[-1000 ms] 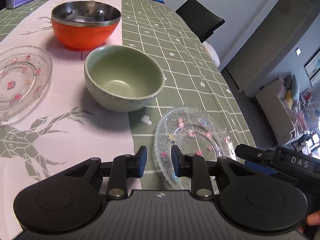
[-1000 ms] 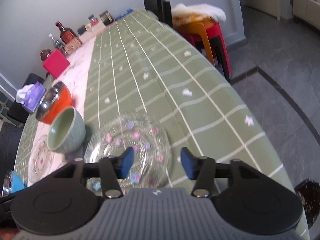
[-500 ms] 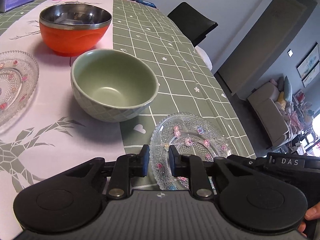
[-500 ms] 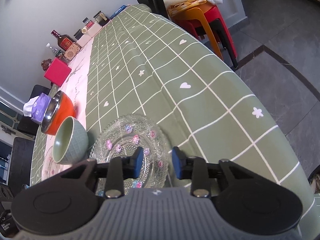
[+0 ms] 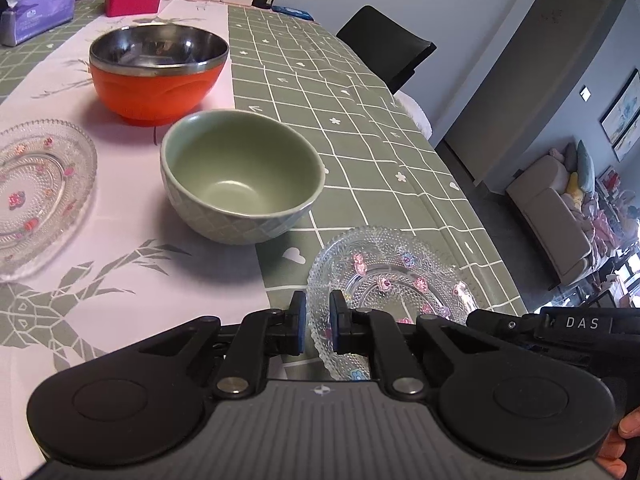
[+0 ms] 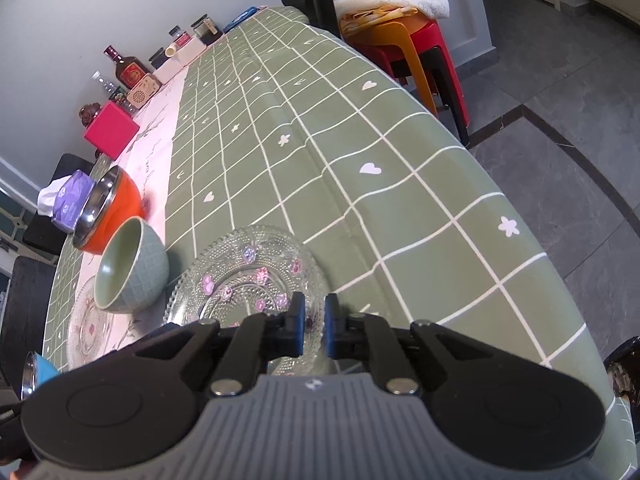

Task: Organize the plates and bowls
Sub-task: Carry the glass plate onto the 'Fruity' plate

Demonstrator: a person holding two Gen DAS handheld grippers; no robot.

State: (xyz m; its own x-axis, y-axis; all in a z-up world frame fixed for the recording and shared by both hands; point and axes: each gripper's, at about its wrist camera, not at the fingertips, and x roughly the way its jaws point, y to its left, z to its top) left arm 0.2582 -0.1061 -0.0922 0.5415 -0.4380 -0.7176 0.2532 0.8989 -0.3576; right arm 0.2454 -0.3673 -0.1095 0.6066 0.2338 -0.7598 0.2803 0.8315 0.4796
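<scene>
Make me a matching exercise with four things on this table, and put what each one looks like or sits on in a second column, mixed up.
Things:
1. orange bowl
2. green bowl
3. near plate
4. far plate

Descriptions:
A. clear glass, on the green checked cloth, its rim between both sets of jaws
B. steel lining inside
C. clear glass, on the pink runner, no gripper at it
D. quilted pattern on the outside

Pairs: 1-B, 2-D, 3-A, 4-C
</scene>
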